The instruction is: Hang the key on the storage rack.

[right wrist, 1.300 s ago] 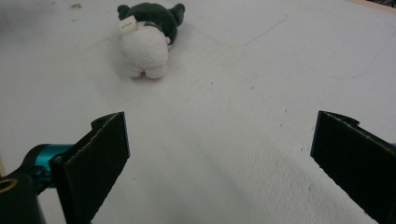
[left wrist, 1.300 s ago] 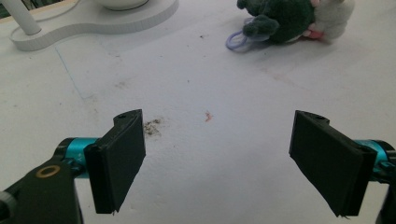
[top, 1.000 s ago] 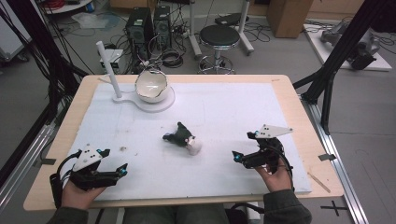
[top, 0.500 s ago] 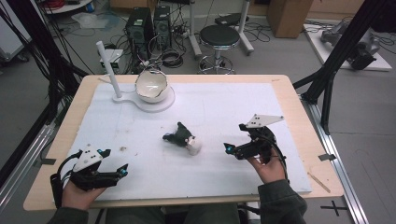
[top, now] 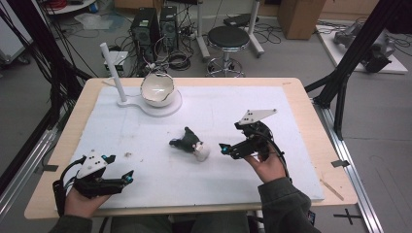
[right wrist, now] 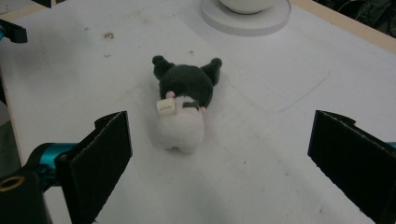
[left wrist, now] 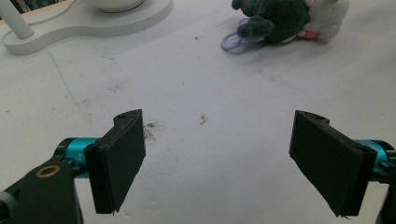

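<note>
Plush toy (top: 190,144) is lying mid-mat, with the right gripper (top: 224,148) at its 3 o'clock, jaws spread wide, gripping nothing. Left gripper (top: 127,175) sits around 7 o'clock, also wide open and empty.

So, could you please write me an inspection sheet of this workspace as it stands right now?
Surface: wooden table under a white mat; a few small dirt specks on the mat.
Job's things: dark and white plush toy lying mid-mat, touched by neither gripper; a small tag on it in the right gripper view.
Clutter: white bowl on a white stand with an upright post, at the far left of the mat.
Grippers: right gripper open, pointing at the toy from its right; left gripper open, near the front left corner.
Cables: black cable trailing from each gripper; loose cables on the floor beyond the table.
Surroundings: round stool, computer towers, black frame struts.
</note>
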